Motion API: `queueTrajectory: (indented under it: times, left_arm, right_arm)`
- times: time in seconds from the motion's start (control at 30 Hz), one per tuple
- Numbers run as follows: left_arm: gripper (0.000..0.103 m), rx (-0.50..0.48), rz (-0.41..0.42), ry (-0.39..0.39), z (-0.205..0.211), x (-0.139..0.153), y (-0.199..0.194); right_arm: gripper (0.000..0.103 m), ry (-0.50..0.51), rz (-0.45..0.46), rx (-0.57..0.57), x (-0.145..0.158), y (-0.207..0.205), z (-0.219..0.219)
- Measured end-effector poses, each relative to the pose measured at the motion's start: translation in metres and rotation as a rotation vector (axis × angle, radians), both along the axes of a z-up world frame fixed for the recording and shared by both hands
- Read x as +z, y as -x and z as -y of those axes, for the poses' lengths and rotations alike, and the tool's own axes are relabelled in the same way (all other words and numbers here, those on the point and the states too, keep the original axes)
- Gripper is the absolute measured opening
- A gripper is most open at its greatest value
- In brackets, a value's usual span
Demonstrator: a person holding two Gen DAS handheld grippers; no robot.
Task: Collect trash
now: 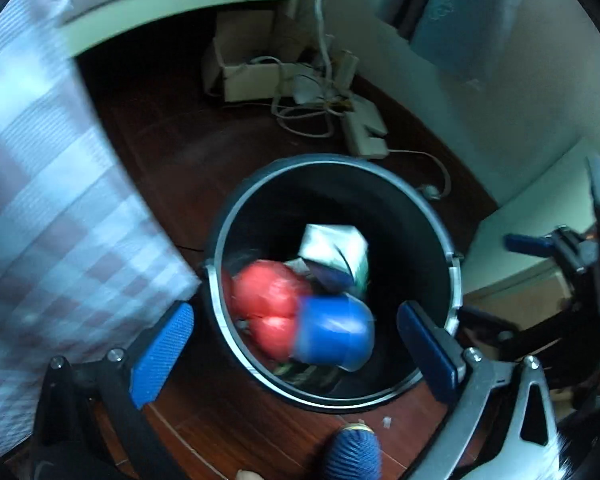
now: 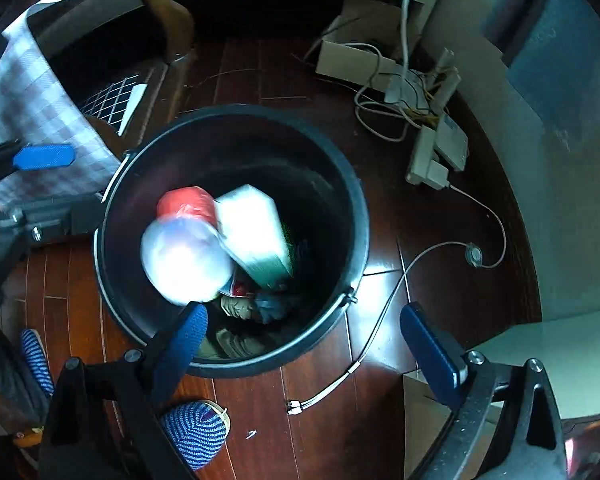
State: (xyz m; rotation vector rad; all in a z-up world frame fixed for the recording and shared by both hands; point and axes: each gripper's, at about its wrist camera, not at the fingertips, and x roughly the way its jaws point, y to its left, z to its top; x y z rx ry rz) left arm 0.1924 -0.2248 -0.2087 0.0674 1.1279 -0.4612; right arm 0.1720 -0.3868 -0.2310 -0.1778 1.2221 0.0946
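1. L wrist view: my left gripper (image 1: 296, 344) hangs over the black bin (image 1: 412, 208), jaws spread wide, nothing between the pads. L pad sits outside the bin's near-left rim, R pad just over the near-right rim.
2. Same view, room to move: checked cloth (image 1: 48, 216) crowds the whole left side, its edge close to the bin's rim. Dark wood floor (image 1: 172, 136) is open beyond the bin up to a cardboard box (image 1: 248, 72) and a tangle of cables (image 1: 312, 108) w/ a power strip (image 1: 364, 128) by the wall. A blue striped slipper (image 1: 352, 456) is just below the bin.
3. Same view, trash: red crumpled bag (image 1: 268, 292), a blue cup-like item (image 1: 332, 332) (blurred) and a white-green carton (image 1: 336, 248), all inside the bin. Blue piece is over the red one; can't tell if it's resting.
4. R wrist view: my right gripper (image 2: 300, 344) also stands wide, empty. L pad overlaps the bin's (image 2: 356, 208) near rim, R pad is off to the right over floor (image 2: 432, 216).
5. Same view, room: cloth (image 2: 24, 100) and the other gripper's blue pad at left; a thin cord (image 2: 380, 320) runs past the bin's right side; power strip (image 2: 432, 160) & cables (image 2: 380, 112) far right; slipper (image 2: 196, 432) near bottom.
6. Same view, trash: pale round blurred item (image 2: 184, 256), red bag (image 2: 188, 200) behind it, white-green carton (image 2: 256, 232) beside, darker scraps lower in the bin.
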Motion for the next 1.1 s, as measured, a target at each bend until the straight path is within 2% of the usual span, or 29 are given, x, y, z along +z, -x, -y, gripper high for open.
queueTrajectory:
  times: [0.17, 0.37, 0.83, 1.1]
  left_arm:
    - [0.102, 0.022, 0.032, -0.027, -0.009, 0.002, 0.006]
    - [0.102, 0.038, 0.048, -0.025, -0.021, 0.013, 0.007]
    - [0.102, 0.095, 0.142, -0.051, -0.066, 0.056, 0.035]
    - [0.102, 0.157, 0.209, -0.063, -0.102, 0.091, 0.061]
  right_arm:
    - [0.102, 0.002, -0.005, -0.011, -0.001, 0.000, -0.002]
    - [0.102, 0.001, 0.008, -0.020, 0.005, 0.000, -0.006]
    - [0.102, -0.032, 0.086, -0.016, 0.043, 0.029, -0.043]
    - [0.102, -0.055, 0.154, -0.009, 0.079, 0.044, -0.076]
